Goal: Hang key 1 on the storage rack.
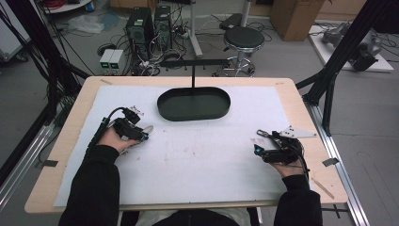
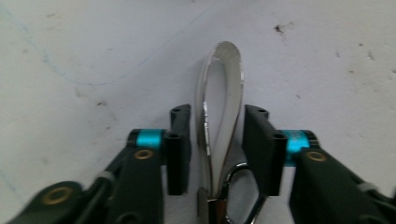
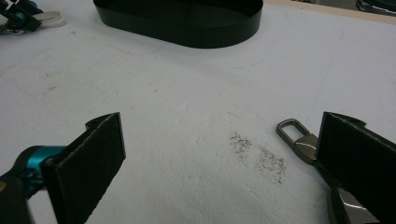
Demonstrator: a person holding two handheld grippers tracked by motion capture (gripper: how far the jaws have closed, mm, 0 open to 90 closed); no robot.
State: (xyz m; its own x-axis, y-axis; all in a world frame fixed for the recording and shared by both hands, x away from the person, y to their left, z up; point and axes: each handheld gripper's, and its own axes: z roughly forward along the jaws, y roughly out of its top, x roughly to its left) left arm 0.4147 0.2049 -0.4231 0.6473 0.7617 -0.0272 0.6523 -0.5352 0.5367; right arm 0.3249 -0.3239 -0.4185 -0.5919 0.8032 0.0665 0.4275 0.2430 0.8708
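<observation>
One white strap loop (image 2: 219,102), smooth and glossy, stands narrow and tall at the centre of the left gripper view, joined at the bottom to a shiny metal ring (image 2: 240,186). The left gripper (image 2: 217,135) has its flat black jaws close on either side of the loop, a thin gap showing. In the high view it lies left of centre on the matte white mat (image 1: 197,155). The right gripper (image 3: 219,163) stands wide apart, a grey metal clasp (image 3: 299,137) beside one jaw. A black oval tray (image 1: 193,103) sits upper centre.
</observation>
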